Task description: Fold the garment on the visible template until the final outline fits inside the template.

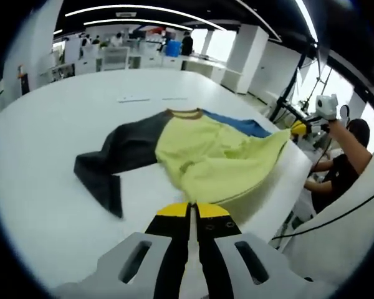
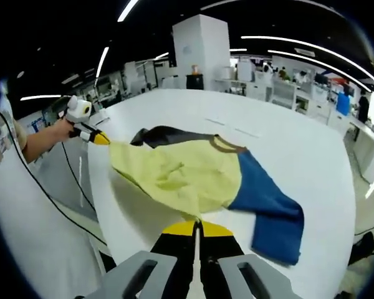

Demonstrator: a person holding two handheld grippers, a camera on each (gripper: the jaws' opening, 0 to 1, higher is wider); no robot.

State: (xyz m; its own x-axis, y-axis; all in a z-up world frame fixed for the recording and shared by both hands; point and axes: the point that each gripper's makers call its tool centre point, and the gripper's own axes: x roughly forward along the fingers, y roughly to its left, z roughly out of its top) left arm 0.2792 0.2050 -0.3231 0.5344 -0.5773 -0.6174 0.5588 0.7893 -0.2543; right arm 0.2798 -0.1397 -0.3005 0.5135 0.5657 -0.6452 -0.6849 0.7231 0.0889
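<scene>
The garment (image 1: 199, 156), yellow-green in the body with one dark grey sleeve and one blue sleeve, lies spread on the white counter (image 1: 62, 124), its hem lifted off the surface at two corners. The left claw (image 1: 192, 210) is closed on one hem corner, and the right claw (image 2: 197, 227) is closed on the other. Beyond the counter's far edge stand desks and shelving.

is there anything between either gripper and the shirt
Nothing visible. Each gripper, left and right, is shut on a corner of the yellow shirt, which is lifted over the white table.
</scene>
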